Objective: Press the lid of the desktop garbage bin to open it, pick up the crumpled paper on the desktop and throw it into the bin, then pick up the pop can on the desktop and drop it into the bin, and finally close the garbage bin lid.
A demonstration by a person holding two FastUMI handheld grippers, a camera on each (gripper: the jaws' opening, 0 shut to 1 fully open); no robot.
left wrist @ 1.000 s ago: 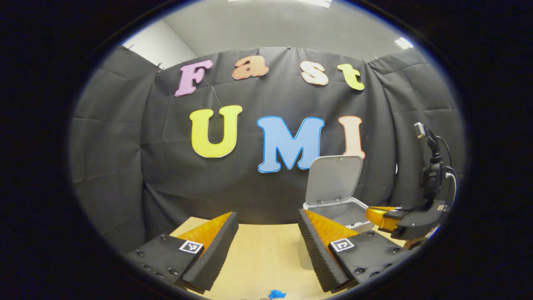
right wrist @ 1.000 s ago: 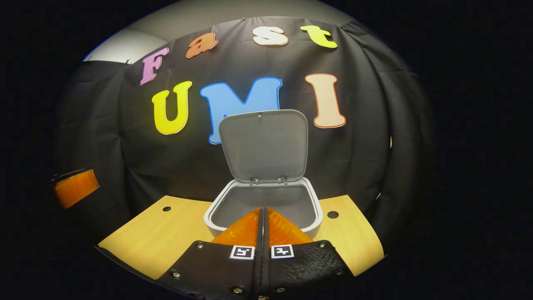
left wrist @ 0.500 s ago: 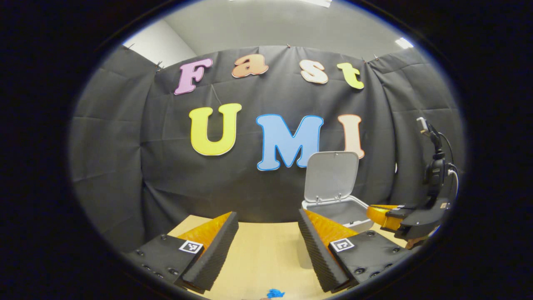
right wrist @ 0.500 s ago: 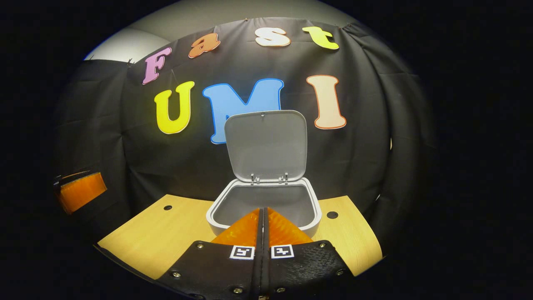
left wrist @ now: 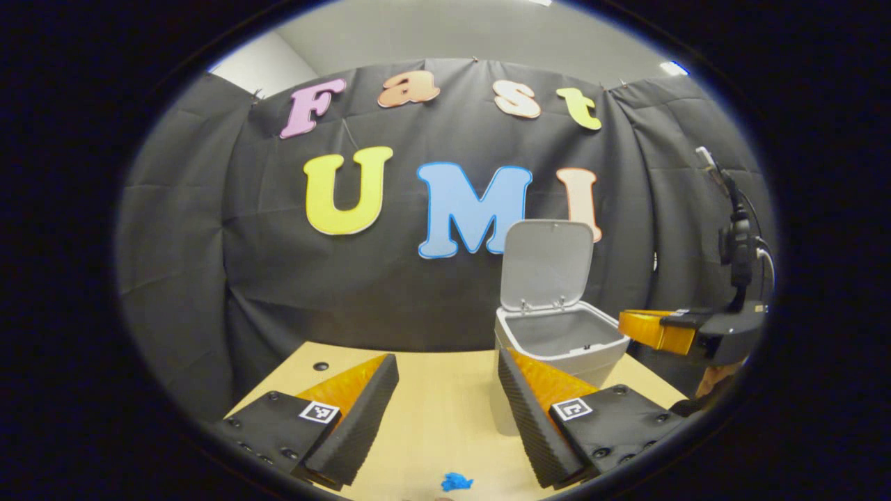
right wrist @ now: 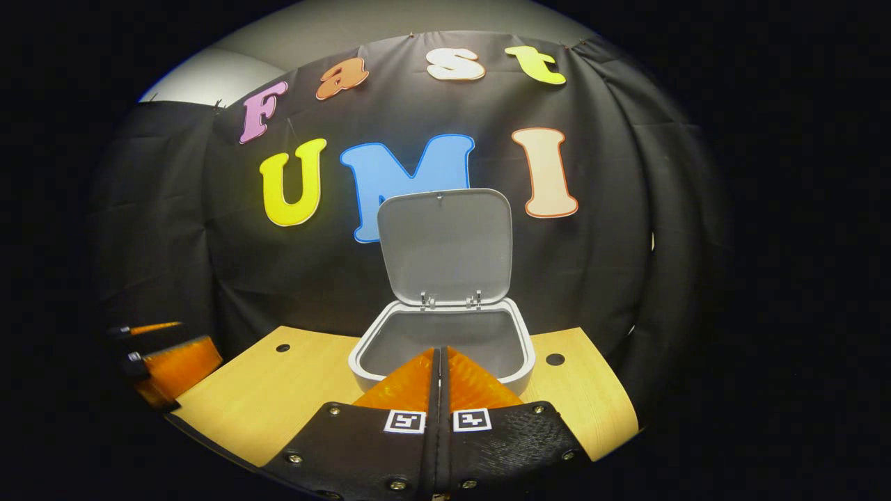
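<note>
Even overhead light is cast from a ceiling lamp (left wrist: 672, 68), seen as a bright patch above the bin (left wrist: 557, 341). The table (left wrist: 445, 417) around the bin is evenly lit, without glare. Soft shadow is held inside the bin. Straight lines are bowed toward the edges. Focus is sharp near the bin; rims are dimmed.

You are working in a staged recording booth inside a plain room, not a home. Black cloth (right wrist: 612, 229) is pinned up as a backdrop around a small light wooden worktop (right wrist: 278, 396) with cable holes in it. Above the cloth you can see a bare grey wall (left wrist: 452, 35) and a ceiling light (left wrist: 672, 67).
</note>
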